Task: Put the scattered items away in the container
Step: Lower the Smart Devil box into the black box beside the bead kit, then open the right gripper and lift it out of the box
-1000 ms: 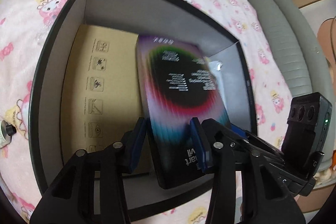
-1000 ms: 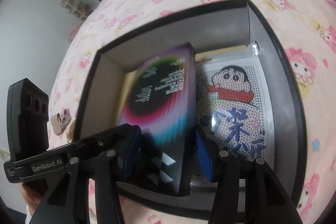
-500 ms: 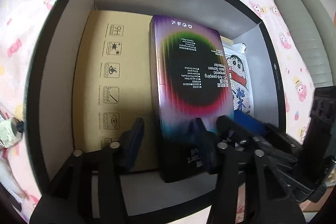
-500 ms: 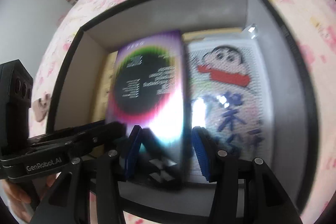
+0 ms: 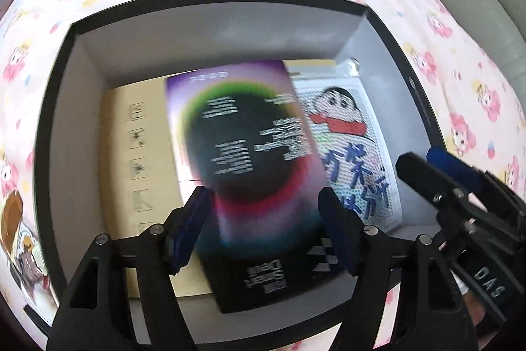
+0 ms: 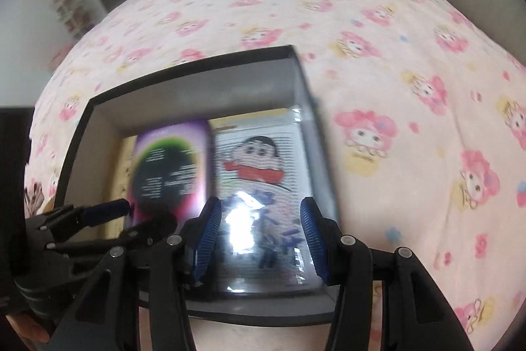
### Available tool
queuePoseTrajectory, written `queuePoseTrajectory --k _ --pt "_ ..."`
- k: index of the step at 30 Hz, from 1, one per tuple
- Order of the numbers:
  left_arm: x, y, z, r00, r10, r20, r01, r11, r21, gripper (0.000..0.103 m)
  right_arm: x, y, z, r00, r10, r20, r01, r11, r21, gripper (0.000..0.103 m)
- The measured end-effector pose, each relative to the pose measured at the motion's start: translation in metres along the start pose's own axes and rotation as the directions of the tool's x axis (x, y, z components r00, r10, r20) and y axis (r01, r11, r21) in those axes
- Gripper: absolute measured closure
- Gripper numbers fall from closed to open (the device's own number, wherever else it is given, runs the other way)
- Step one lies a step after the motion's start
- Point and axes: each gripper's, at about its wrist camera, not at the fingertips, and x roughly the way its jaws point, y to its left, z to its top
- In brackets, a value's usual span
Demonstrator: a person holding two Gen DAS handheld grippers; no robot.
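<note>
Box (image 5: 227, 32) already holds the purple packet (image 5: 243, 153) and cartoon card (image 6: 263, 173), both grippers' fingers are off them, left gripper (image 5: 263, 229) opening, right gripper (image 6: 259, 239) open, while small things remain on the bed (image 6: 411, 71)

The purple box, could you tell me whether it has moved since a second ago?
Yes. The purple box was tilted up between the left gripper fingers; now it lies flat in the black container, and the opening fingers are clear of it.
</note>
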Motion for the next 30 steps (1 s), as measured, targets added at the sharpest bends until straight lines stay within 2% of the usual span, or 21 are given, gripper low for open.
queuePoseTrajectory --k 3,4,8,10,12,15,17,19,23,30 --pt "0.005 -0.015 0.000 1.000 0.000 -0.012 0.001 0.999 0.044 0.021 -0.001 -0.001 0.001 1.000 -0.004 0.008 0.003 1.000 0.010 0.057" --pt "0.007 -0.020 0.000 1.000 0.008 -0.013 -0.007 0.998 0.056 0.021 -0.001 -0.001 0.002 1.000 -0.005 0.005 0.005 1.000 0.008 0.057" --pt "0.015 -0.039 -0.002 0.992 0.128 0.001 -0.127 0.983 0.134 0.021 0.001 0.005 0.001 1.000 -0.014 -0.001 0.014 1.000 -0.026 0.057" --pt "0.018 -0.035 -0.002 0.982 0.187 -0.004 -0.184 0.973 0.137 0.020 0.006 0.007 -0.002 1.000 -0.019 -0.019 0.019 0.999 -0.032 0.059" --pt "0.018 -0.029 -0.002 0.979 0.204 -0.014 -0.200 0.971 0.134 0.019 0.010 0.006 -0.005 0.999 0.007 -0.036 -0.008 1.000 -0.022 0.058" --pt "0.017 -0.014 -0.003 0.971 0.235 -0.038 -0.231 0.968 0.099 0.019 0.016 0.006 -0.007 0.999 -0.001 -0.048 0.000 1.000 -0.018 0.058" --pt "0.017 0.000 -0.004 0.970 0.234 -0.059 -0.230 0.971 0.061 0.019 0.018 0.011 -0.007 0.999 -0.010 -0.054 0.009 1.000 -0.027 0.058" --pt "0.017 0.015 -0.005 0.971 0.220 -0.093 -0.219 0.975 0.019 0.021 0.020 0.019 -0.006 0.997 0.019 -0.072 -0.022 0.999 -0.034 0.058" --pt "0.014 0.039 -0.007 0.964 0.241 -0.109 -0.245 0.969 -0.022 0.021 0.023 0.033 -0.005 0.997 -0.006 -0.075 0.000 0.997 -0.081 0.058" --pt "0.012 0.058 -0.009 0.964 0.241 -0.116 -0.246 0.969 -0.034 0.022 0.037 0.044 -0.011 0.992 -0.024 -0.126 0.012 0.995 -0.100 0.058"
